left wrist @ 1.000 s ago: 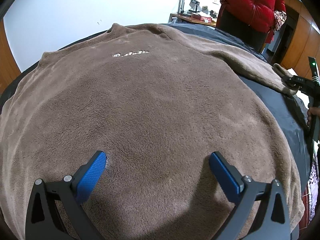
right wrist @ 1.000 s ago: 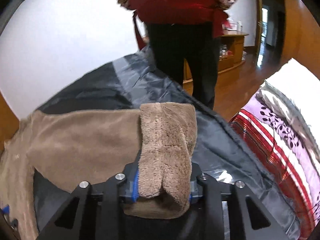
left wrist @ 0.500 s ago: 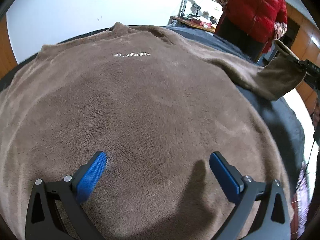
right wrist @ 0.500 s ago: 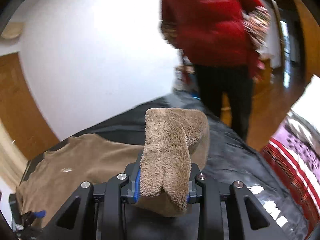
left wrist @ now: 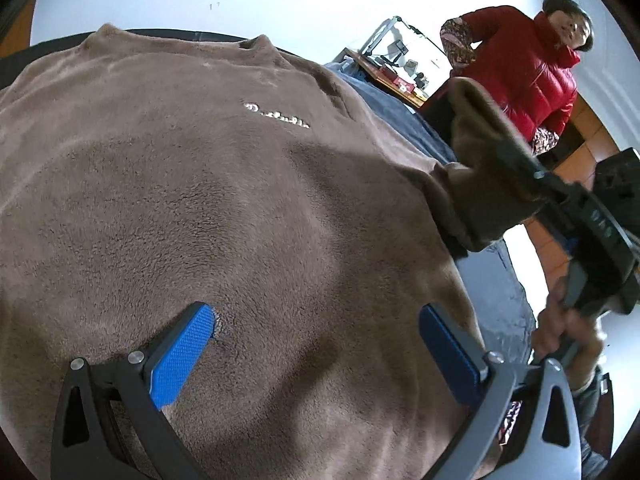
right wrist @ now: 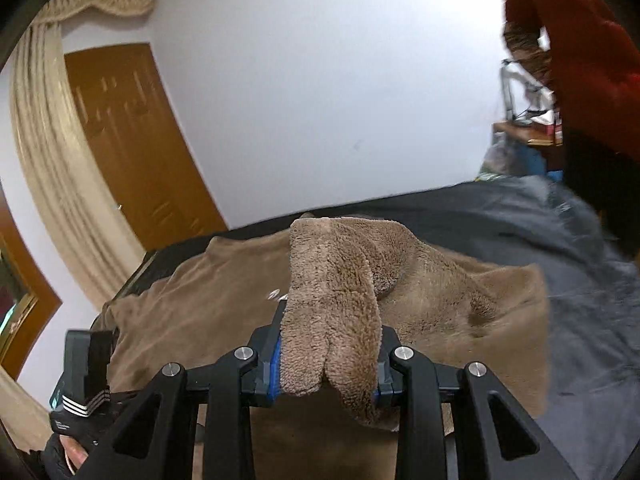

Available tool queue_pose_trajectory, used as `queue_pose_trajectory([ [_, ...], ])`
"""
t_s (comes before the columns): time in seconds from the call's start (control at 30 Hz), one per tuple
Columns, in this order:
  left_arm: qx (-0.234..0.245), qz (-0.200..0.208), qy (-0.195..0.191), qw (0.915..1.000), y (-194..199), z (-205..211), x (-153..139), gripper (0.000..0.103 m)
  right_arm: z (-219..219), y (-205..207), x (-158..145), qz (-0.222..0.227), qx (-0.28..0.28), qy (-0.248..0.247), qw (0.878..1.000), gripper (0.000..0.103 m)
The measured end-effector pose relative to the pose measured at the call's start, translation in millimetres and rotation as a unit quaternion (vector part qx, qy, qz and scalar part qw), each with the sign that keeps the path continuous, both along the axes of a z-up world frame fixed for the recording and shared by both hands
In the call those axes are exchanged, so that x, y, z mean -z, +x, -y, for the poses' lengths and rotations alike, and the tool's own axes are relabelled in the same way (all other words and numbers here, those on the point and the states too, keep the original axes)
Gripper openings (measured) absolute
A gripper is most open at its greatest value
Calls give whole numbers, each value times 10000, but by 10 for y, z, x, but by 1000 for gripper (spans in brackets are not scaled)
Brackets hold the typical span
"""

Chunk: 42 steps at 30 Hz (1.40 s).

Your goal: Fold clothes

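Observation:
A brown fleece sweatshirt (left wrist: 224,184) lies flat on a dark cover, front up, with small silver lettering (left wrist: 276,116) on the chest. My left gripper (left wrist: 316,348) is open, its blue pads resting on the lower body of the sweatshirt. My right gripper (right wrist: 326,364) is shut on the cuff of the right sleeve (right wrist: 332,300) and holds it lifted above the garment. In the left wrist view the raised sleeve (left wrist: 480,152) and the right gripper (left wrist: 532,184) show at the right, over the sweatshirt's right side.
The dark cover (right wrist: 560,240) spreads over a bed. A person in a red jacket (left wrist: 524,68) stands at the far right beside a wooden desk (left wrist: 396,80). A wooden door (right wrist: 132,140) and a beige curtain (right wrist: 52,168) stand at the left.
My right gripper has lifted the sleeve cuff and swung it left, in over the sweatshirt body. My left gripper stays open on the lower body.

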<state>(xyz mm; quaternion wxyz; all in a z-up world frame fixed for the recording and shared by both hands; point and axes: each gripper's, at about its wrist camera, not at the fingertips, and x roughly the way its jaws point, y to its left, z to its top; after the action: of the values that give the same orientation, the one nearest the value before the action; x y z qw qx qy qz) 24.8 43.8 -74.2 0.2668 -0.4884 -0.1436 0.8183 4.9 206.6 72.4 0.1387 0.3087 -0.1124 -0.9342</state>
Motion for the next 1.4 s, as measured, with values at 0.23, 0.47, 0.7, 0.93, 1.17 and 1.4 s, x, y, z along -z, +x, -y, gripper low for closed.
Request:
queue_pose_trajectory([
  [0.23,1,31,48,10000,-37,15,5,103,310,-168,340,368,-291,55,9989,33],
  [0.47,31,-11,-11,10000,-70,-18,47,103,268,-159,558,648,-489,8,9967,44],
  [0.7,40,-49,-44,10000,-87,-53,67,103,289,-81,525,371,-634,-100,9972,73],
  [0.93,52,-123,-99,9999,-71,-77,85,103,197,-129,574,220,-169,108,9996,73],
  [1.17,-76,68,115,9999,-131,-21,93,103,-88,-74,560,115,587,66,9982,73],
  [1.4,-359,693,503,9957,-402,-80,-4,103,-329,1,490,19,1142,-86,9934,73],
])
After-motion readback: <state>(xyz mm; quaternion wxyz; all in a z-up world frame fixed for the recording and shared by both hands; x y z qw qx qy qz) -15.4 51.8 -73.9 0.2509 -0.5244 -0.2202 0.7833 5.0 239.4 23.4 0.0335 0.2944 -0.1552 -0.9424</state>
